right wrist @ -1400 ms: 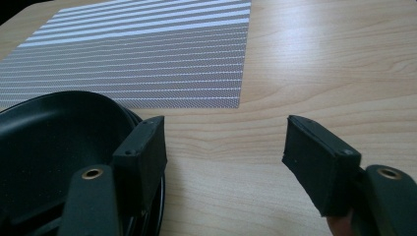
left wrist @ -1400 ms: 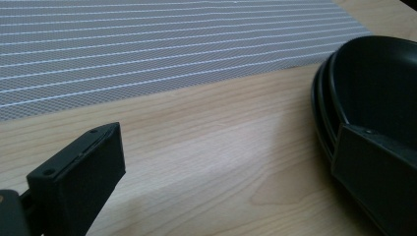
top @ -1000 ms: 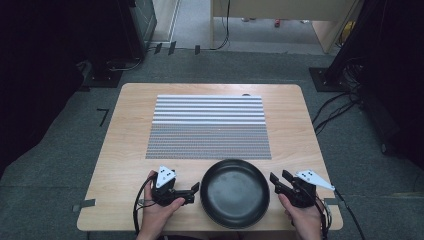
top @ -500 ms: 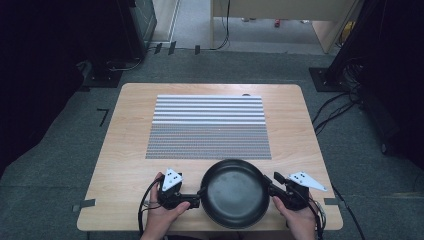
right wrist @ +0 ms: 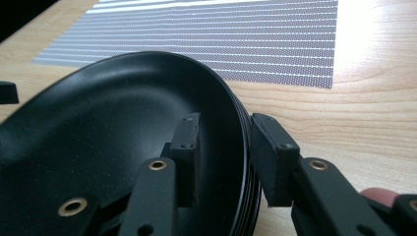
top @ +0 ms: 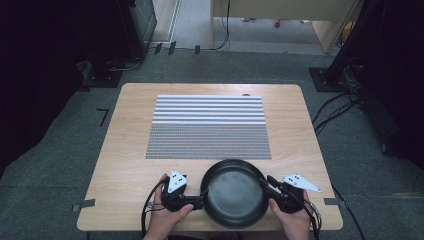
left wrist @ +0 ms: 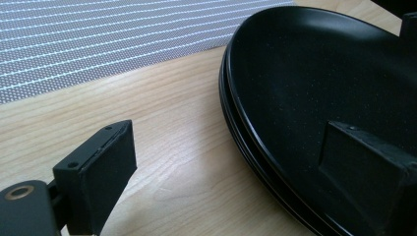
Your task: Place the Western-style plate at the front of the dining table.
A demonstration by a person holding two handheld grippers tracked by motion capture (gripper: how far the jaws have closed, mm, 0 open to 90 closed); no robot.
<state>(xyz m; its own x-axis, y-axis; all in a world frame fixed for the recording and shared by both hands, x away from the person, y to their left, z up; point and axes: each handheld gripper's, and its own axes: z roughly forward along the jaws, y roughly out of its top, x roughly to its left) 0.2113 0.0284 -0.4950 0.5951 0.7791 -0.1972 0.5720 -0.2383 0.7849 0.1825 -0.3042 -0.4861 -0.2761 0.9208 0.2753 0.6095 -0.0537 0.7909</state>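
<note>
A black plate (top: 233,192) lies on the wooden table (top: 125,165) near its front edge, between my two grippers. My left gripper (top: 199,201) reaches the plate's left rim. In the left gripper view it (left wrist: 231,147) stands wide open, one jaw over the wood, the other over the plate's (left wrist: 314,73) inside. My right gripper (top: 267,182) is at the plate's right rim. In the right gripper view it (right wrist: 223,132) has narrowed onto the rim of the plate (right wrist: 123,128), one jaw inside and one outside.
A striped grey and white placemat (top: 208,127) covers the middle of the table just beyond the plate. Bare wood lies to either side of the mat. Dark furniture and cables stand on the floor around the table.
Both grippers have moved inward from beside the plate to its rim. The right jaws now straddle and close on the right rim; the left jaws straddle the left rim.
</note>
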